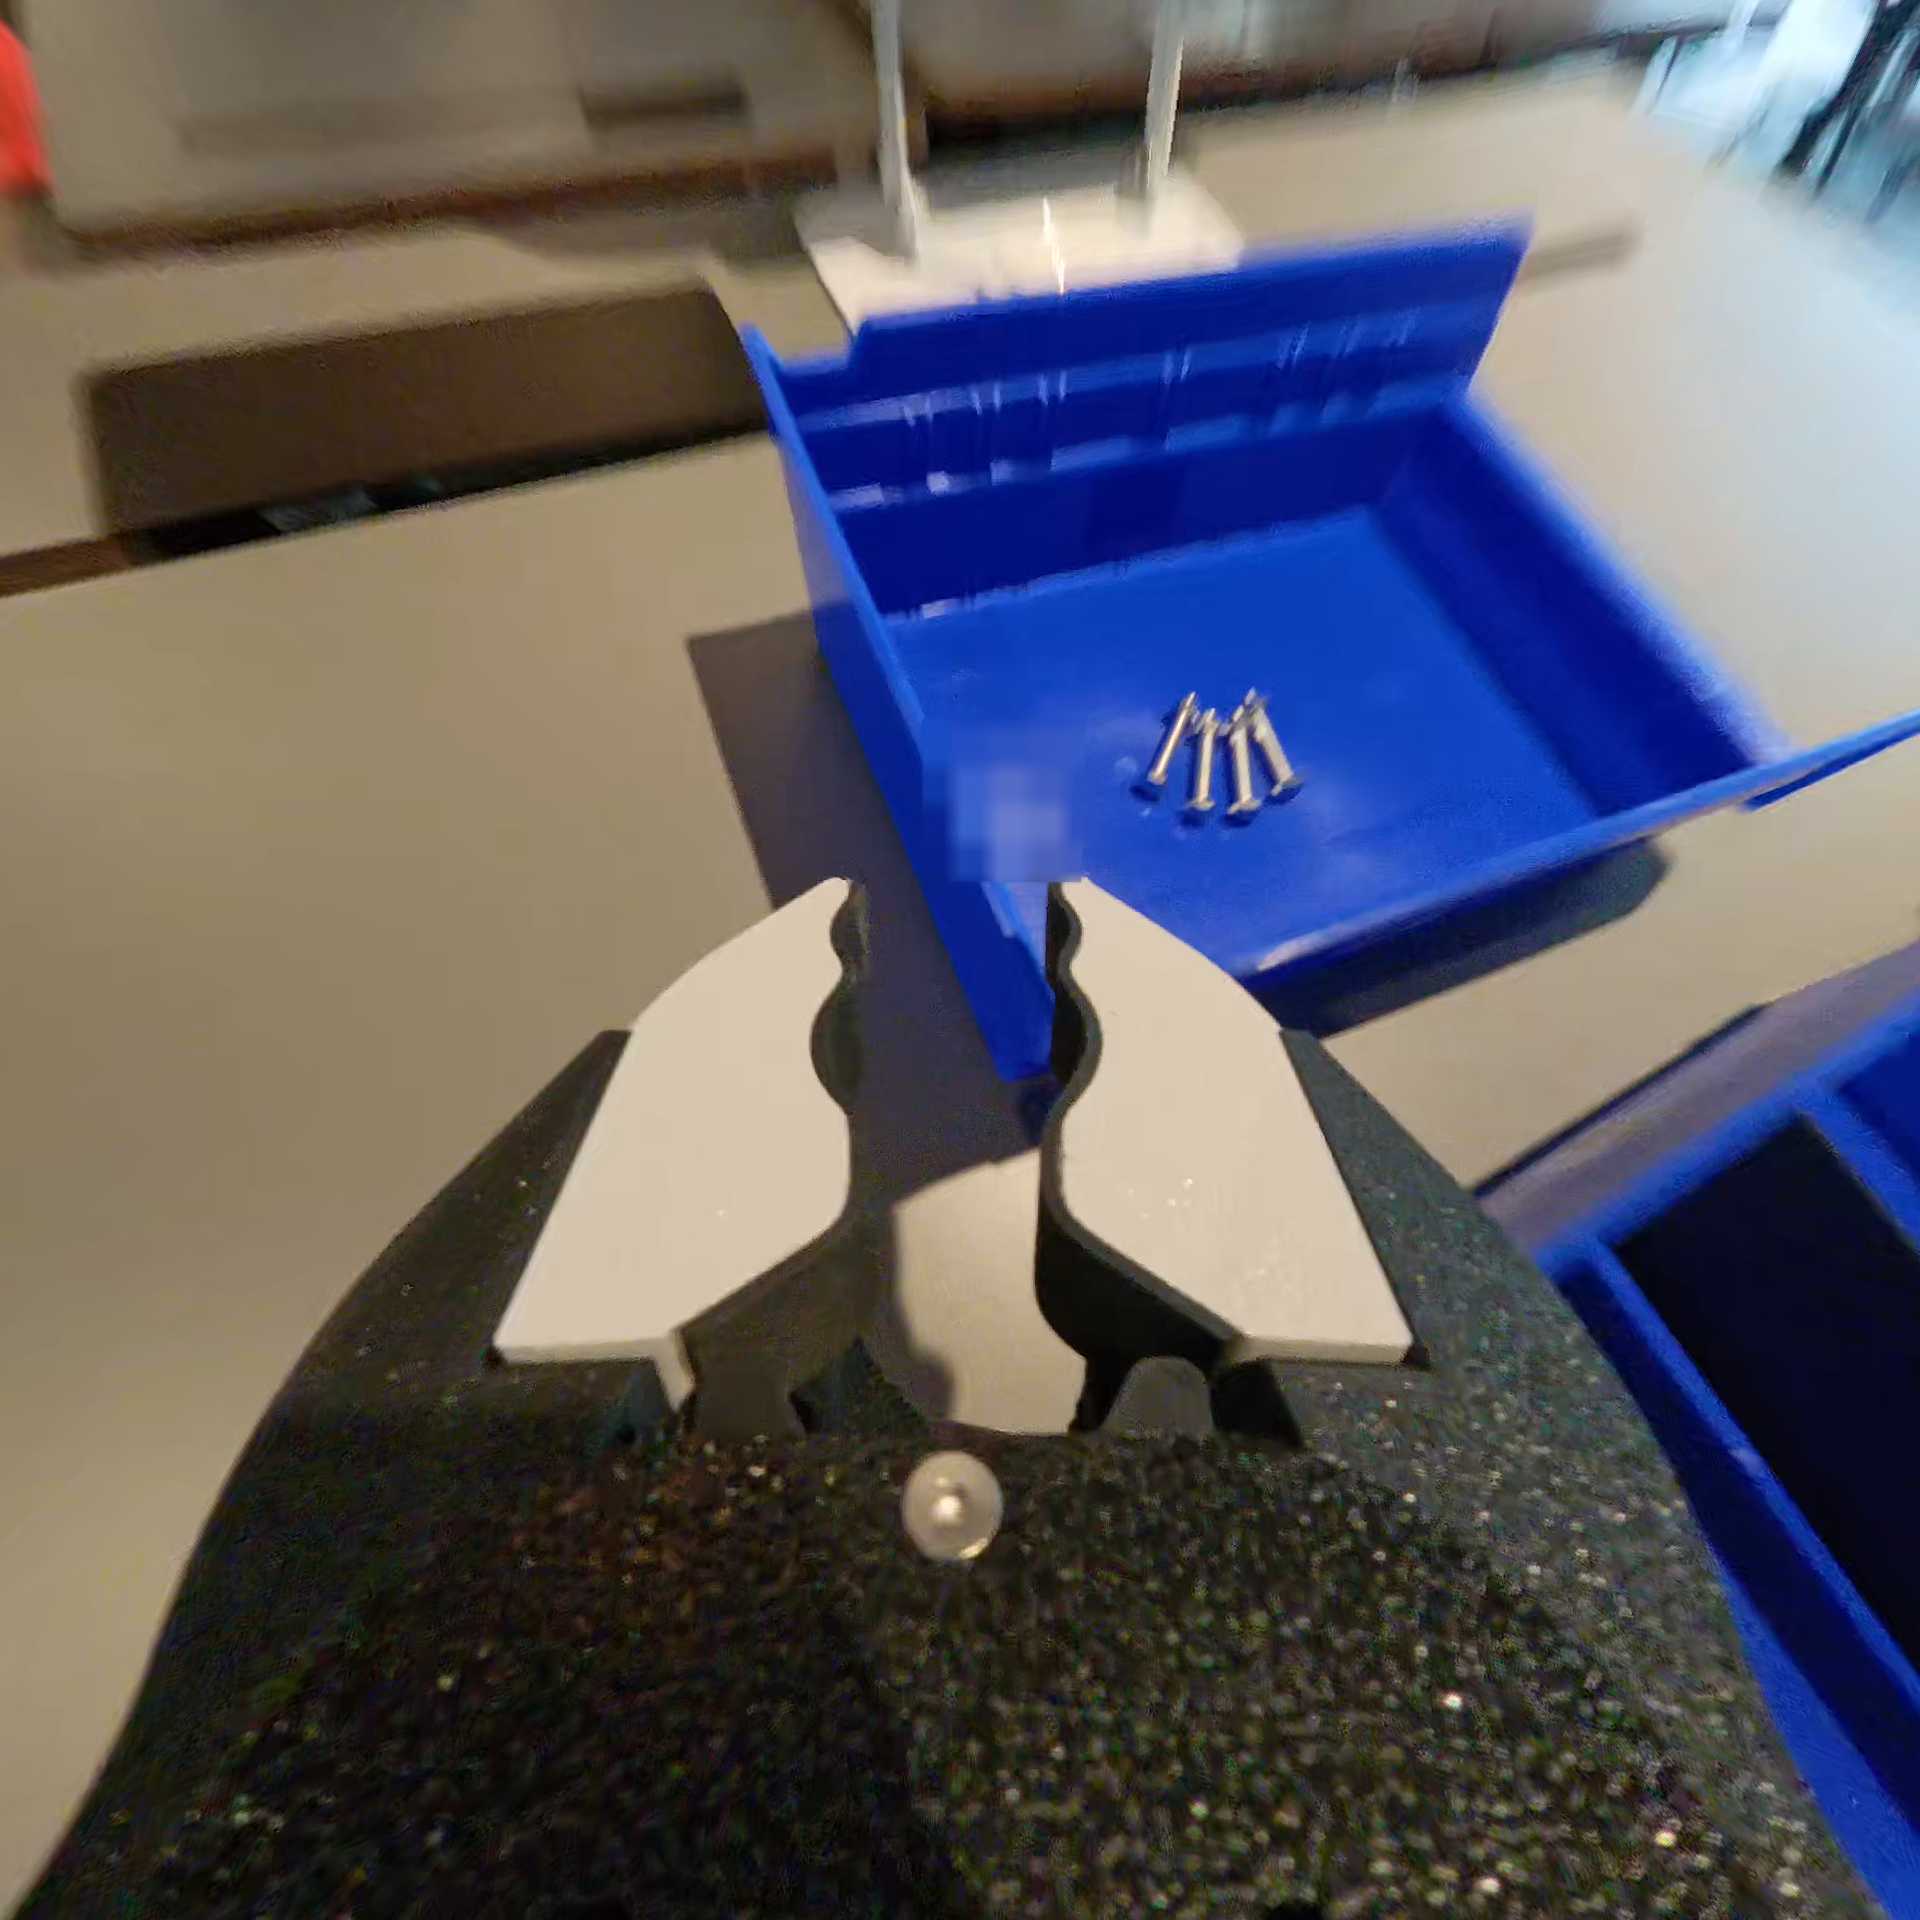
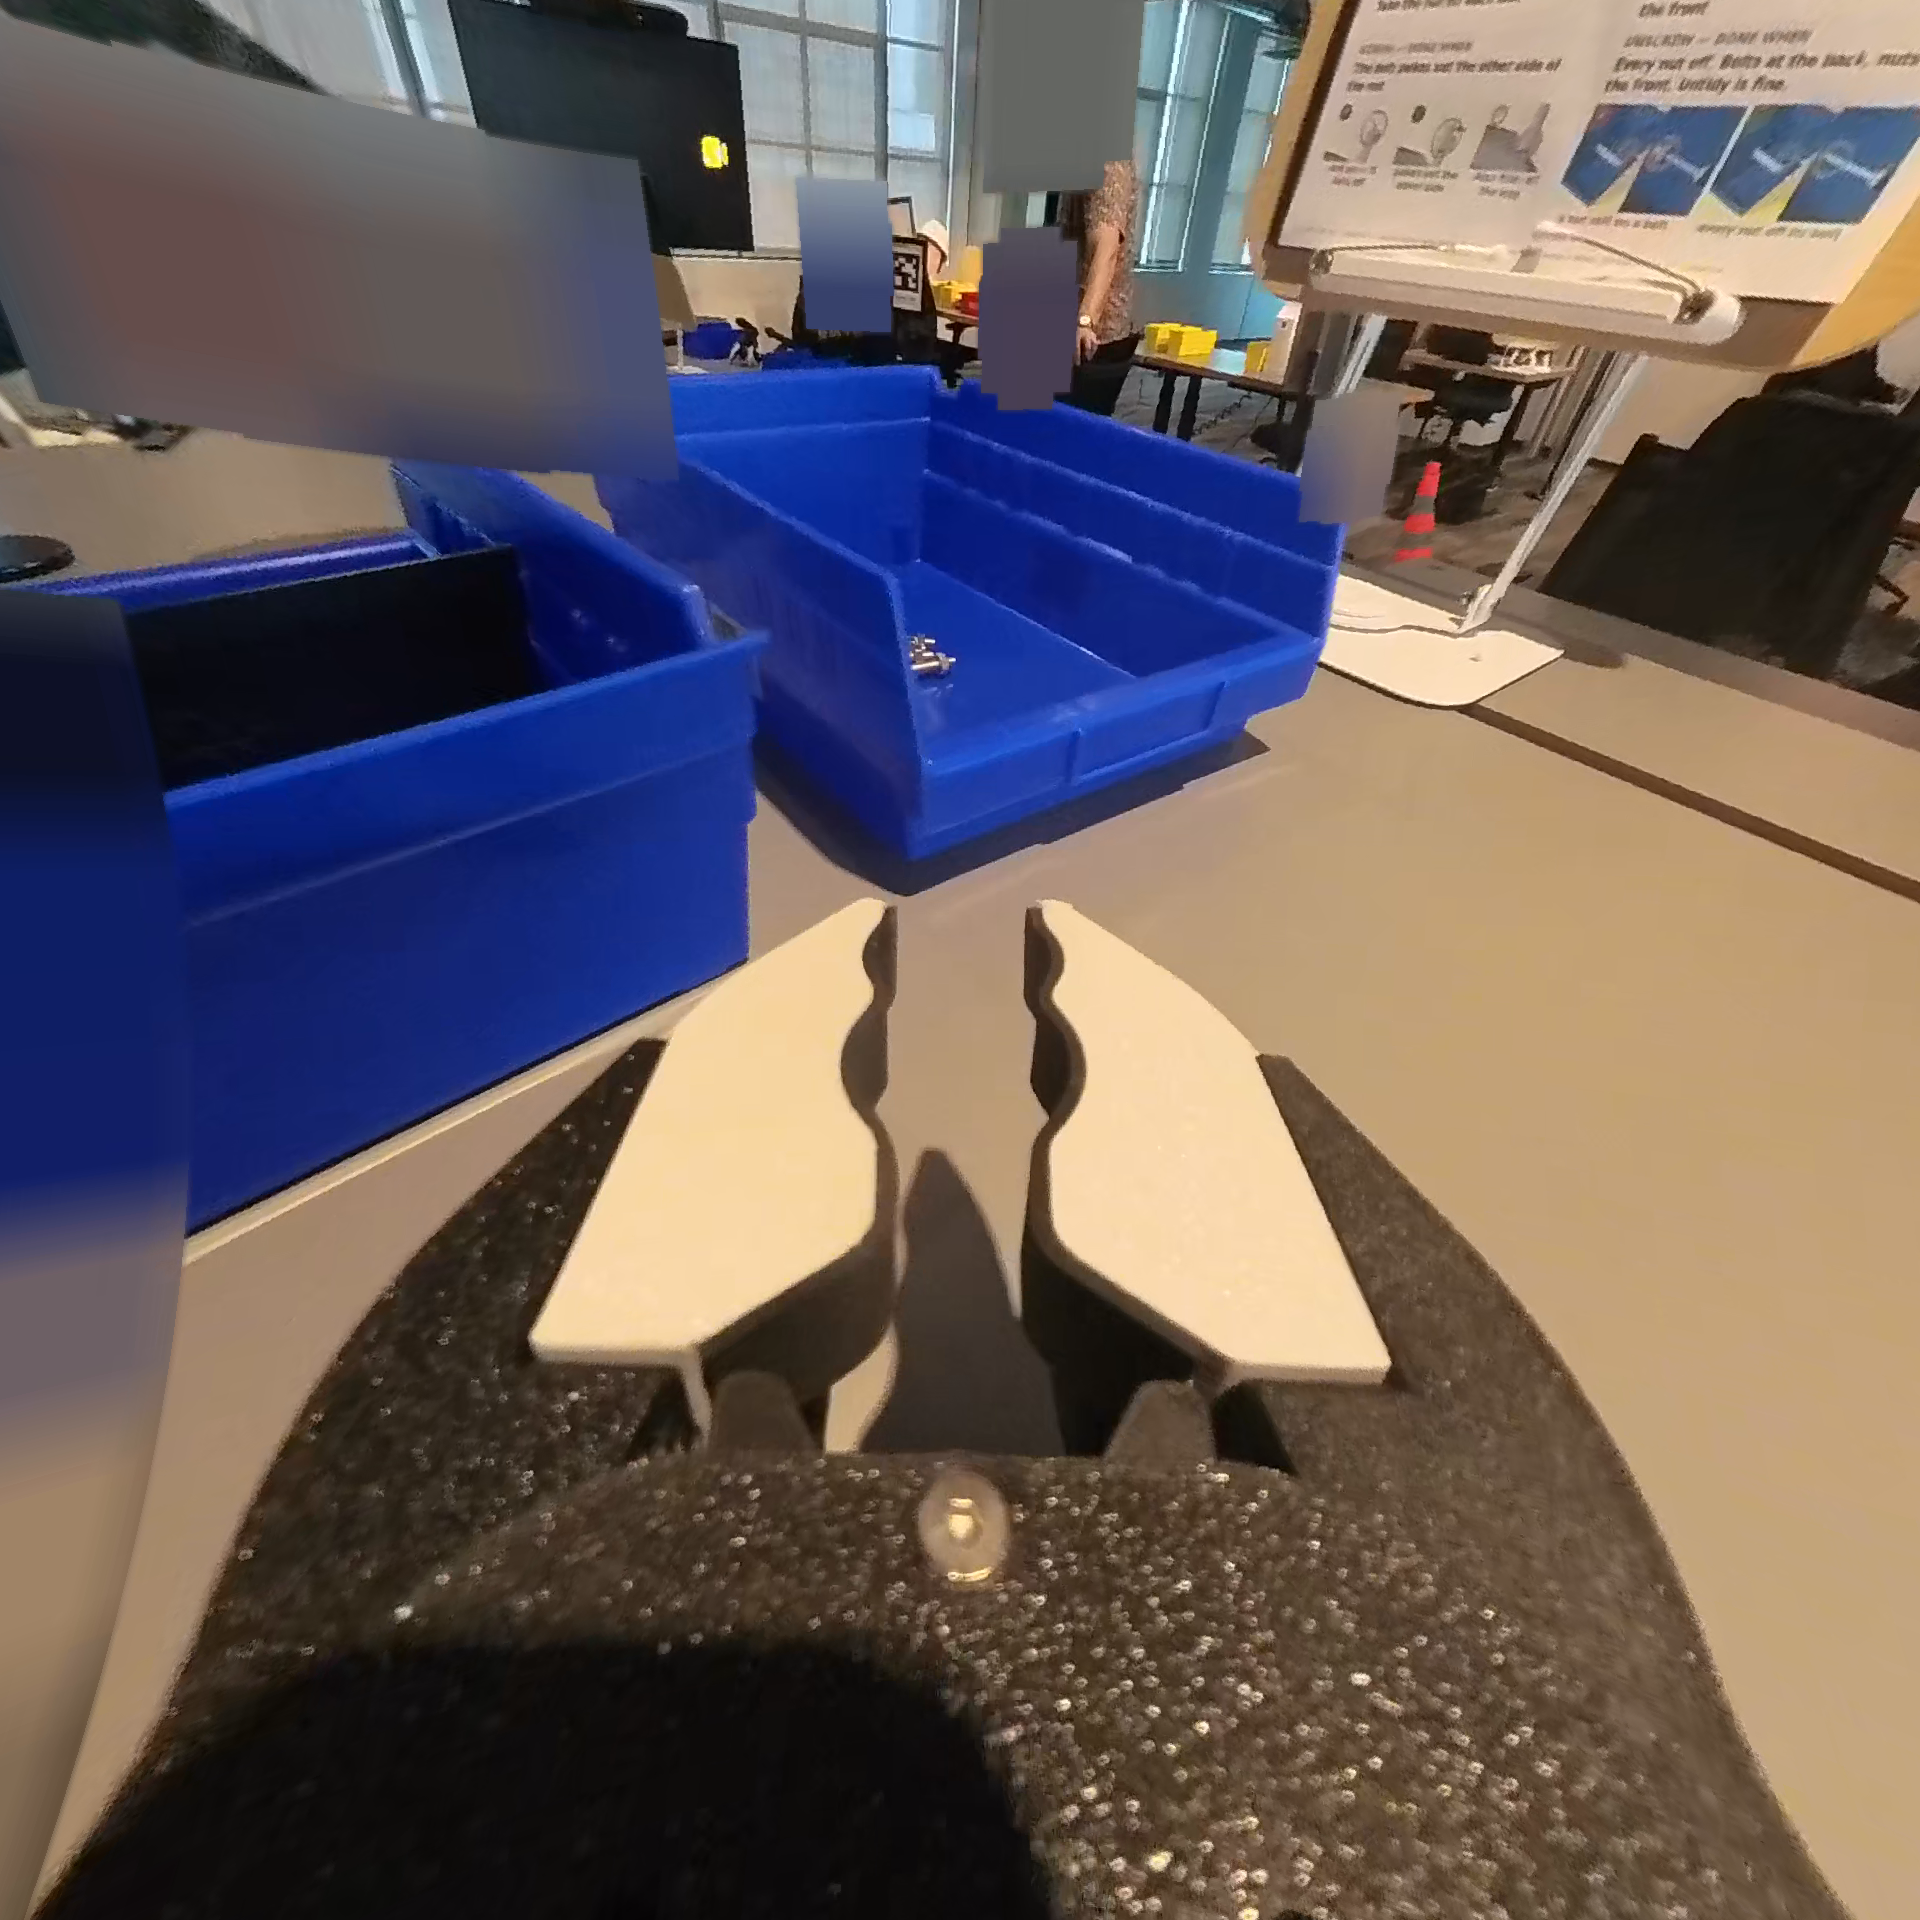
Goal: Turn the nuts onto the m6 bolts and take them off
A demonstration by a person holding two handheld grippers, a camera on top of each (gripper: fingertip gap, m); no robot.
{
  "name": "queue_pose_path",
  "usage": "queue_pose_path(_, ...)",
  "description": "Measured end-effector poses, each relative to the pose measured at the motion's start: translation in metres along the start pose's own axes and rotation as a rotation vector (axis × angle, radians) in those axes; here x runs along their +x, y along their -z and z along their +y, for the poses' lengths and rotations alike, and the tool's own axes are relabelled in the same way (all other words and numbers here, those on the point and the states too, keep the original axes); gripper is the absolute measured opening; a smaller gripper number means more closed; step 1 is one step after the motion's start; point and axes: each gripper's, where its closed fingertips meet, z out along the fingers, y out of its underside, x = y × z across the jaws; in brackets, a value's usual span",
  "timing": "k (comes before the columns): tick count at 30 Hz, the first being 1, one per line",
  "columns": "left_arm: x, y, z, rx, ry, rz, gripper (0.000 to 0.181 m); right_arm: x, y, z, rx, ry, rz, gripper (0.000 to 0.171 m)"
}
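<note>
Several silver bolts (image 1: 1221, 758) lie side by side on the floor of an open blue bin (image 1: 1403, 665). My left gripper (image 1: 951, 904) is open and empty, above the table at the bin's near left corner. In the right wrist view the same blue bin (image 2: 1195, 665) stands ahead with the small bolts (image 2: 928, 657) by its left wall. My right gripper (image 2: 958, 920) is open and empty, low over the grey table, short of the bin. No nuts show in either view.
A second blue bin with a dark divider (image 2: 416, 748) stands left of the first; its corner shows in the left wrist view (image 1: 1766, 1299). A grey table (image 2: 1455, 1039) carries both. An instruction board on a white stand (image 2: 1558, 156) stands behind at right. People stand far back. The gap from one gripper's tips to the other's is roughly 40 cm.
</note>
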Motion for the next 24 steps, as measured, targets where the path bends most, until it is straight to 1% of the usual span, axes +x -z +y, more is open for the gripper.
queue_pose_path(2, 0.001, -0.019, 0.002, -0.099, -0.029, -0.007, 0.033, -0.001, 0.002, -0.001, 0.011, 0.008, 0.004, 0.023)
queue_pose_path(4, -0.001, -0.035, 0.012, -0.219, -0.072, -0.021, 0.034, -0.002, 0.005, -0.002, 0.025, 0.008, 0.01, 0.023)
queue_pose_path(5, 0.001, -0.039, 0.011, -0.236, -0.073, 0.0, 0.029, -0.002, 0.007, -0.003, 0.032, 0.006, 0.012, 0.022)
queue_pose_path(6, -0.003, -0.041, 0.007, -0.232, -0.076, -0.018, 0.012, -0.002, 0.008, -0.004, 0.037, 0.004, 0.013, 0.022)
queue_pose_path(8, -0.018, -0.046, 0.003, -0.243, -0.114, -0.09, 0.008, -0.003, 0.009, -0.005, 0.045, 0.005, 0.011, 0.022)
queue_pose_path(12, -0.044, -0.048, -0.002, -0.285, -0.178, -0.13, 0.008, -0.005, 0.009, -0.004, 0.042, 0.018, 0.007, 0.021)
queue_pose_path(14, -0.069, -0.045, -0.003, -0.315, -0.227, -0.198, 0.009, -0.006, 0.008, -0.004, 0.035, 0.028, 0.004, 0.021)
queue_pose_path(16, -0.099, -0.039, -0.004, -0.336, -0.238, -0.263, 0.01, -0.008, 0.007, -0.003, 0.032, 0.045, 0.005, 0.021)
queue_pose_path(19, -0.156, -0.027, -0.005, -0.363, -0.256, -0.405, 0.012, -0.011, 0.006, -0.002, 0.021, 0.068, 0.003, 0.02)
queue_pose_path(24, -0.226, -0.009, -0.005, -0.368, -0.406, -0.477, 0.015, -0.014, 0.005, -0.001, 0.009, 0.097, 0.0, 0.02)
